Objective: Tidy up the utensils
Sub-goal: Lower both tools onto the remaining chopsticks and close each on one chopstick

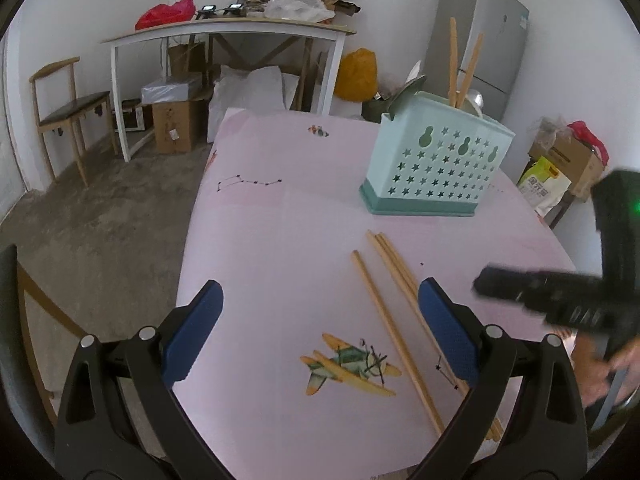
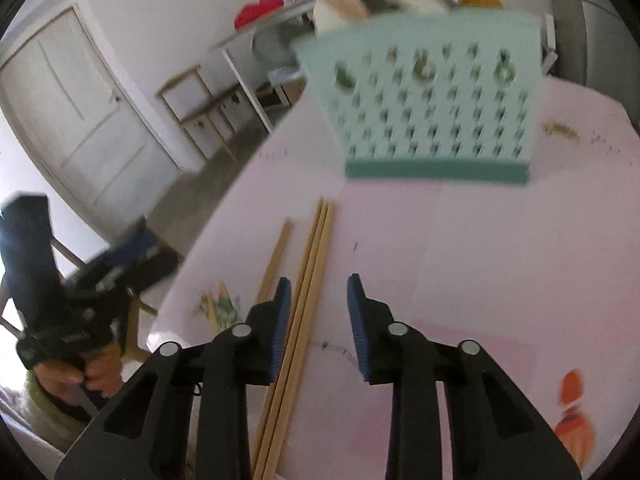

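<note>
A mint-green perforated utensil holder [image 1: 436,160] [image 2: 432,108] stands on the pink table and holds two upright chopsticks [image 1: 460,64] and a spoon. Several loose wooden chopsticks lie in front of it: a tight bundle [image 1: 396,268] [image 2: 316,256] and a single one [image 1: 384,320] [image 2: 278,256] to its left. My left gripper [image 1: 320,284] is wide open above the table, with the single chopstick between its fingers and untouched. My right gripper [image 2: 319,280] is partly open over the bundle, which runs along its left finger [image 2: 282,312]; the pads do not press on it.
The pink tablecloth [image 1: 280,208] has an aeroplane print [image 1: 348,364]. The table's left edge drops to a concrete floor. Behind it stand a cluttered white table [image 1: 224,32], a wooden chair [image 1: 68,100], boxes and a grey fridge [image 1: 480,32]. A hand [image 2: 92,372] holds the left gripper.
</note>
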Tool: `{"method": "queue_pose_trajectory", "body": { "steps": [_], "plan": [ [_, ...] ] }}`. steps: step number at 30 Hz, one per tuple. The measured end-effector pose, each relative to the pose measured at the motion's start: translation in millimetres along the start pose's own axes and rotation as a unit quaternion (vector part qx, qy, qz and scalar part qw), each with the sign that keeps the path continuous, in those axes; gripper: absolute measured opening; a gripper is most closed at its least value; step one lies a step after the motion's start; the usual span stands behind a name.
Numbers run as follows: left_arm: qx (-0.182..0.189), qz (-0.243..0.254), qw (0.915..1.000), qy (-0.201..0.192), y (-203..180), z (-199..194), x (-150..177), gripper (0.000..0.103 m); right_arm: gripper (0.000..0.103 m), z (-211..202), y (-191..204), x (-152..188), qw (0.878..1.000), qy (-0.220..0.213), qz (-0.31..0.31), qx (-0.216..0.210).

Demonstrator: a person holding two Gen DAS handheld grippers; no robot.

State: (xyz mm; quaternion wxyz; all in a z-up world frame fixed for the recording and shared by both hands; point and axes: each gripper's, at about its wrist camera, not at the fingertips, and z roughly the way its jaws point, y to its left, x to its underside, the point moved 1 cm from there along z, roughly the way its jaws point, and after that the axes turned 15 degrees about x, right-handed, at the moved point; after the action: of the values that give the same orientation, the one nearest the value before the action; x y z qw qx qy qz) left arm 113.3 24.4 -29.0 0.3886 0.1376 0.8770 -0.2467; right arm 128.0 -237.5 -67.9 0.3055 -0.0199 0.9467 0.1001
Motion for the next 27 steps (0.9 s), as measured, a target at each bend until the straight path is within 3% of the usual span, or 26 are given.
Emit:
{"method": "queue_pose_trajectory", "body": {
  "steps": [1, 7, 16, 27],
  "plan": [
    [-0.001, 0.001, 1.0000, 0.003, 0.4, 0.4, 1.0, 0.079, 0.023, 6.4, 4.2, 5.1, 1.000, 0.009, -0.003, 0.006],
    [0.016, -0.018, 0.9995, 0.019, 3.6, 7.2, 6.9, 0.055, 0.014, 20.6, 16.8, 16.9, 0.999, 0.030, -0.017, 0.012],
    [0.048, -0.002, 0.9983, 0.034, -10.1, 16.6, 9.5, 0.027, 0.006, 29.5, 27.6, 8.4, 0.998, 0.033, -0.041, 0.029],
    [0.049, 0.024, 0.9950, 0.083, -27.4, 44.0, 13.3, 0.025, 0.005, 20.8, 15.2, 8.7, 0.997, 0.030, -0.040, 0.055]
  ]
}}
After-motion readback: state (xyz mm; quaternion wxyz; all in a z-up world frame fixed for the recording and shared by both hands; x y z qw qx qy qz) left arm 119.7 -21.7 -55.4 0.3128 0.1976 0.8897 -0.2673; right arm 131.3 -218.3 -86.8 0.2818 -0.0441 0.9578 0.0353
